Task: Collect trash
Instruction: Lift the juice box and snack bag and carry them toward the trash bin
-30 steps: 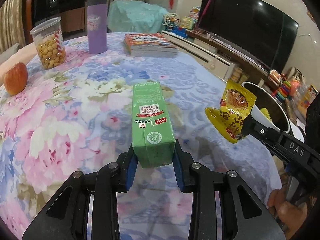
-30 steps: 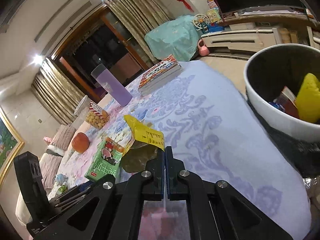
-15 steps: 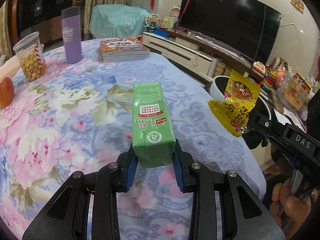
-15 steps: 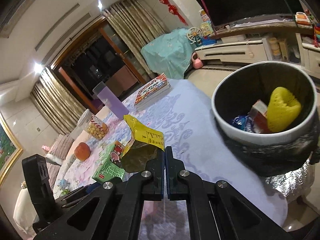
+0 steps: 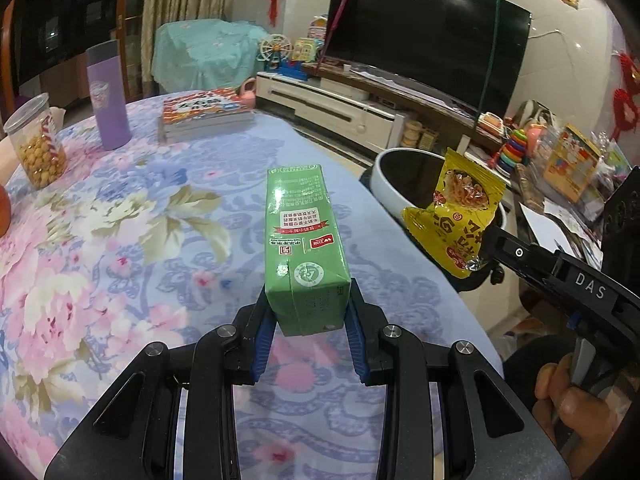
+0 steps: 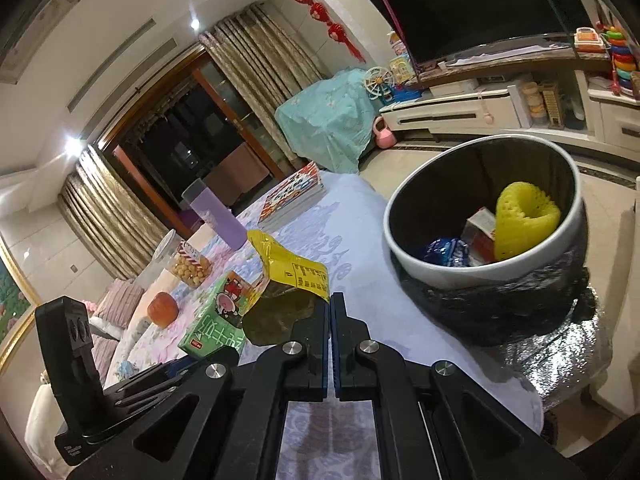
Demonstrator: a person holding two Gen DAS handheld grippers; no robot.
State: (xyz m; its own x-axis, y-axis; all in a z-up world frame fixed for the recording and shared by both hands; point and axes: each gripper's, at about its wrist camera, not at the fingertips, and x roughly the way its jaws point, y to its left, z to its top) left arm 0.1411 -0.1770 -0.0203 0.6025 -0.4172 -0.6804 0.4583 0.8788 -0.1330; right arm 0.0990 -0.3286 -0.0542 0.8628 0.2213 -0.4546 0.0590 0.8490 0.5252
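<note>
— Floral tablecloth (image 5: 120, 216) below; the left gripper (image 5: 308, 312) clamps a green carton (image 5: 304, 240), the right gripper (image 6: 330, 316) pinches a yellow wrapper (image 6: 294, 270).

— Carry both over the bin (image 6: 576, 184) off the table's edge, centre above its mouth, then release. Carton: rigid, printed. Wrapper: crinkly, torn open.

This is a home living room. A large curved television (image 5: 428, 36) stands on a long white media cabinet (image 5: 336, 108) against the wall, with red festive hangings (image 6: 320, 8) above and children's toys, among them a stacking-ring toy (image 5: 516, 148), along the cabinet. In front of the television is a round table under a floral tablecloth (image 5: 100, 216), bearing books (image 5: 204, 114). Beyond the table hang long pleated curtains (image 6: 256, 64) beside dark glass doors (image 6: 184, 120).
</note>
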